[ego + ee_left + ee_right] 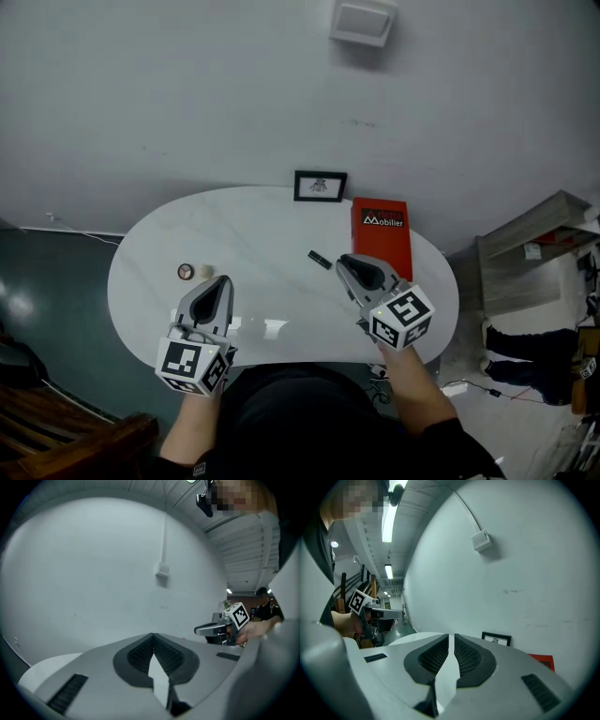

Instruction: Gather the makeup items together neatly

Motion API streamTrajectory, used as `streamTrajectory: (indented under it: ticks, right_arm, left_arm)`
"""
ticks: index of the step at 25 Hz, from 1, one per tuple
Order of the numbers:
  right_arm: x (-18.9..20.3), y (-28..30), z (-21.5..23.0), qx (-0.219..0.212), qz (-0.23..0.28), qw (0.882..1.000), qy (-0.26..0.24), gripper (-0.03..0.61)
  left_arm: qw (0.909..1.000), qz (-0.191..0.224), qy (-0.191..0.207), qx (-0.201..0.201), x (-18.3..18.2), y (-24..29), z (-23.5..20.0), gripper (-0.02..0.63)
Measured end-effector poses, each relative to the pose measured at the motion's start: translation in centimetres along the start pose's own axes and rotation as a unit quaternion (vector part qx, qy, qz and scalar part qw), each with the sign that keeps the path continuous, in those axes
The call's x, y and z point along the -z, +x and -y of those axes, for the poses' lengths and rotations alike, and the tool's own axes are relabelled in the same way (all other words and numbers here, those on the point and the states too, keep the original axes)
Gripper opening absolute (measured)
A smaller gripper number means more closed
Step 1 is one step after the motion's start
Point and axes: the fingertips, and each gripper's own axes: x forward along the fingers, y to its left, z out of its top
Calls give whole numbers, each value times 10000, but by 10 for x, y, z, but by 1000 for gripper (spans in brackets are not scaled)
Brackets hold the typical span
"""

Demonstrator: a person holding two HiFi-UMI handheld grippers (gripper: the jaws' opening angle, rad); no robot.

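On the white oval table [262,225] lie a small brown round pot [186,272] with a pale round piece [205,272] beside it, and a slim black stick [320,260]. My left gripper [224,279] [153,635] hovers over the near left part of the table, just right of the two round items, its jaws shut with nothing between them. Above the near right part is my right gripper [341,260] [451,635], whose tips are just right of the black stick. Its jaws are shut and hold nothing.
A red box [381,234] [541,661] lies at the table's back right, with a small black picture frame [320,186] [496,639] standing behind it by the wall. A wooden chair [75,441] is at the near left, and shelving [539,234] at the right.
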Motion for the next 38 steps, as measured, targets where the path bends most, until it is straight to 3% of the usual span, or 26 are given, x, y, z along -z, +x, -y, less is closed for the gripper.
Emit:
streamTrajectory:
  ticks: [11,21,30,38]
  right_arm:
    - [42,24,13,131,-670,9977,13,43]
    - [97,64,33,50,-1363,9905,154,44]
    - [145,97,47,8,-2155,9764,123,73]
    - [182,109,55,-62,-3047,9524,41,104]
  left_arm:
    - [9978,-152,86,644,10,43,22,11]
    - [9951,-451,-160,865,41,72,20,11]
    - [9939,-615,-324,861,62,87,5,11]
    - [9935,-623,-462,834,57,88,2,11]
